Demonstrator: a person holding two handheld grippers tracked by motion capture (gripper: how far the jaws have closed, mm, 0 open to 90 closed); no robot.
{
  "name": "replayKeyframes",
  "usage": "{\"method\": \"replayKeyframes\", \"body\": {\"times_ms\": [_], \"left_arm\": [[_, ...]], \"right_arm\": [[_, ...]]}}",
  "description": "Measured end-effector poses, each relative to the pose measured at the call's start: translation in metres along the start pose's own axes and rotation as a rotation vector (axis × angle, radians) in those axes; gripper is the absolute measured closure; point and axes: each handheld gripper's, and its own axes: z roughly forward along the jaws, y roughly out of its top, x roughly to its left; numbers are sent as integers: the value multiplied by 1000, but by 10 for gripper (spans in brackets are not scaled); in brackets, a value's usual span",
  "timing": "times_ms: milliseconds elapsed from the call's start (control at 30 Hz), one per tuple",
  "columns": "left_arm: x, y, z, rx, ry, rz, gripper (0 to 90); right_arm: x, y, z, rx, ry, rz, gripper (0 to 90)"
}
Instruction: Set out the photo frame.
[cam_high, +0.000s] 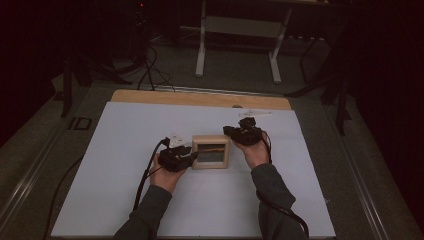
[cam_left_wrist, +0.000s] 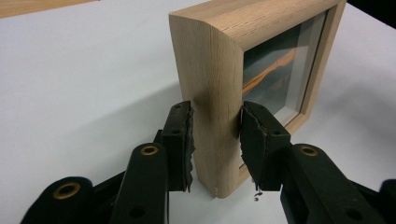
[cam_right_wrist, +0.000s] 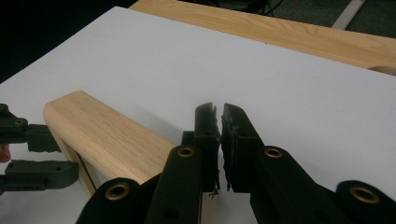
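Dark grey long sleeves, black tongs (cam_left_wrist: 215, 135) with brass-coloured rivets, ragged black pads (cam_left_wrist: 187, 140), trailing black cables (cam_high: 145, 180)

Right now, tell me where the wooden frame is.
The wooden frame stands upright mid-table on the white sheet in the high view, its left side clamped by the left tool.

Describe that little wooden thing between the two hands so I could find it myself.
Look at the white sheet covering the table, near its middle. A small square picture frame of pale wood stands upright there, glass front toward the person. The left tongs pinch its side edge, and it holds a dark picture with an orange streak.
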Motion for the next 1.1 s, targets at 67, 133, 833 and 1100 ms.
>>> {"method": "replayKeyframes", "body": {"times_ms": [67,133,833,1100], "left_arm": [[0,1,0,1,2,-2,645],[0,1,1,2,4,-3,645],[-1,2,2,15,1,-4,638],[2,0,-3,8,-13,-3,613]], "right_arm": [[0,-1,0,-1,-3,4,844],[-1,-1,0,-6,-3,5,840],[-1,-5,-3,-34,-17,-1,791],[-2,-6,-13,-42,-18,-10,773]]}}
